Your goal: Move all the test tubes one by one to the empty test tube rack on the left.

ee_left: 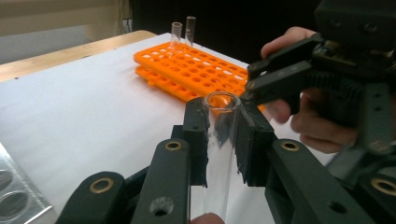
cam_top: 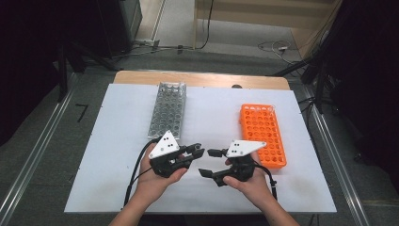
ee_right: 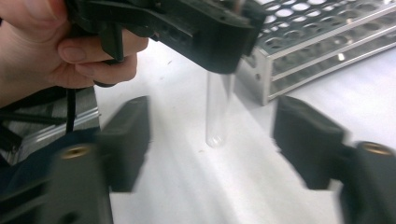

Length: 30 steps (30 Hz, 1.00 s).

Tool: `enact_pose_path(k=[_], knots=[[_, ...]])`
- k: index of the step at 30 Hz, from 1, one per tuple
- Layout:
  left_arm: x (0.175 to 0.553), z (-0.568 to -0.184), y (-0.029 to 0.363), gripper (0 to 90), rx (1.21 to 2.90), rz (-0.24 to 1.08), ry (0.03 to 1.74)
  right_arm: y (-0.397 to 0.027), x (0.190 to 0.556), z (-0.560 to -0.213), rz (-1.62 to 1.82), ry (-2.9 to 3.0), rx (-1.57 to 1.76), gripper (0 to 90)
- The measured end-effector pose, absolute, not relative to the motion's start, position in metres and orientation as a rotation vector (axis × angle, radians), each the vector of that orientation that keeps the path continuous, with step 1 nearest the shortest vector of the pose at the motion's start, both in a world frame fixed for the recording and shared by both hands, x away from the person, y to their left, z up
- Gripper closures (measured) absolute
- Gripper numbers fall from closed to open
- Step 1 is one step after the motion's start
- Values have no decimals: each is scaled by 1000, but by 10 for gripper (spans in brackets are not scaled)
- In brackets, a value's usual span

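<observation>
The left hand-held gripper (ee_left: 223,135) is clamping a clear glass tube (ee_left: 219,154) between its pads, jaws drawn in snug on the glass just under the open rim. The tube is standing upright, long axis vertical, mouth up, and in the right gripper view its rounded bottom (ee_right: 215,137) is hanging just above the white desk (ee_right: 196,186), or perhaps touching it; I cannot tell which.

The right hand-held gripper (cam_top: 205,162) is sitting just beside the left one (cam_top: 197,149), the two facing each other tip to tip near the front edge of the desk. Its jaws are standing wide apart, one on each side of the tube's lower half, and neither pad is pressing on the glass. So the right one is holding nothing, and the tube is lying straight ahead of it, between its open jaws.

That looks like a hand-over in the making: the left is carrying, the right is lined up low on the same tube. Closing in squarely across the tube, below the left's grip, is probably what the next move needs.

The orange rack (cam_top: 262,134) is lying off on the right-hand side, nearer the right hand-held gripper, with two tubes (ee_left: 183,30) standing at its far end. The metal rack (cam_top: 168,110) is lying beyond the left one.
</observation>
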<state>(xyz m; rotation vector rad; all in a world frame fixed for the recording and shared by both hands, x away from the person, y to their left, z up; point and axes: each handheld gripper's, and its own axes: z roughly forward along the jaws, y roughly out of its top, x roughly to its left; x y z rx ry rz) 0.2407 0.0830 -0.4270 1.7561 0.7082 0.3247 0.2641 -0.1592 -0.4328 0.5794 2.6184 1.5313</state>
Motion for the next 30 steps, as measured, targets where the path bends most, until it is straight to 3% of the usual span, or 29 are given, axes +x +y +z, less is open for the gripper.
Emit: enact_pose_path(k=[5,30], knots=[[247,-424,90,761,1748,338,727,-178,268,-430,1558,2600,589,0],[300,-405,115,761,1706,460,826,-278,254,-432,1543,2385,805,0]])
